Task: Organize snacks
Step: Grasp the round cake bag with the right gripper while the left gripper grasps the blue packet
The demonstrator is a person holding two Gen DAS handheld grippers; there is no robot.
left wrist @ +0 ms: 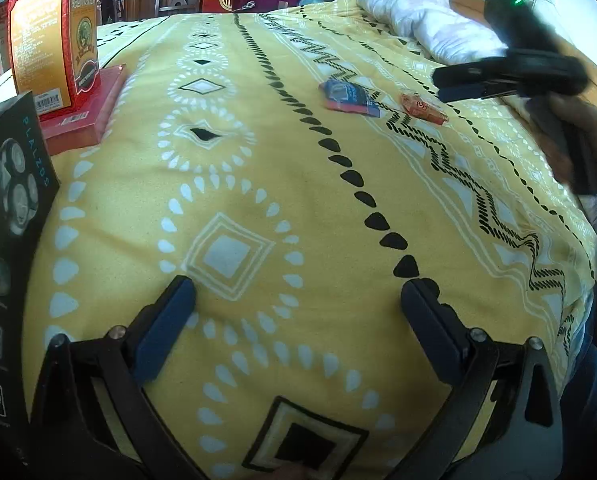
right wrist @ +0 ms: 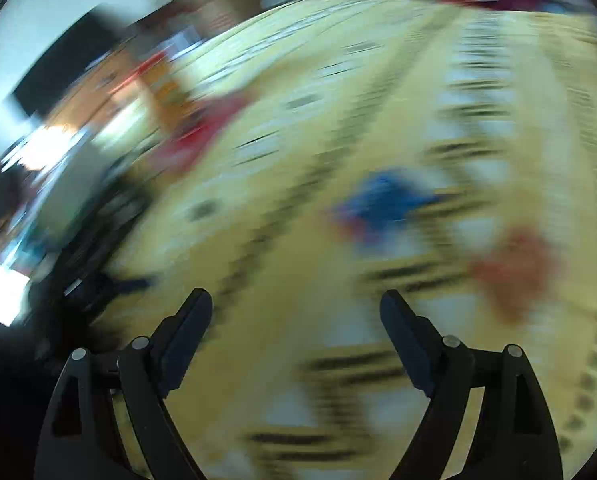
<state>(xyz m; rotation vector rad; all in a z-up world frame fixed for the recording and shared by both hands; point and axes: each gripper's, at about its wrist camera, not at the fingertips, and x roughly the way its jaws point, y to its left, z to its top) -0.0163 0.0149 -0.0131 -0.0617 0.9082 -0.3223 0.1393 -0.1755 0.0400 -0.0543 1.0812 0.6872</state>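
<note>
Both tongs, left [left wrist: 298, 292] and right [right wrist: 296, 304], stood wide and empty; blue packet [left wrist: 348, 97] and orange packet [left wrist: 423, 109] lay mid-bed, upper centre-right; risk: the blurred right view suggested haste, a likely mis-grab.

Bed [left wrist: 234, 208] under yellow patterned cover. Blue snack packet [left wrist: 348, 97] and orange snack packet [left wrist: 423, 109] lie side by side, apart, toward bed's far right. Flat red box [left wrist: 92, 114] at left edge, tall orange-red carton [left wrist: 54, 36] upright on it. White pillow [left wrist: 426, 20] at far right corner.
</note>
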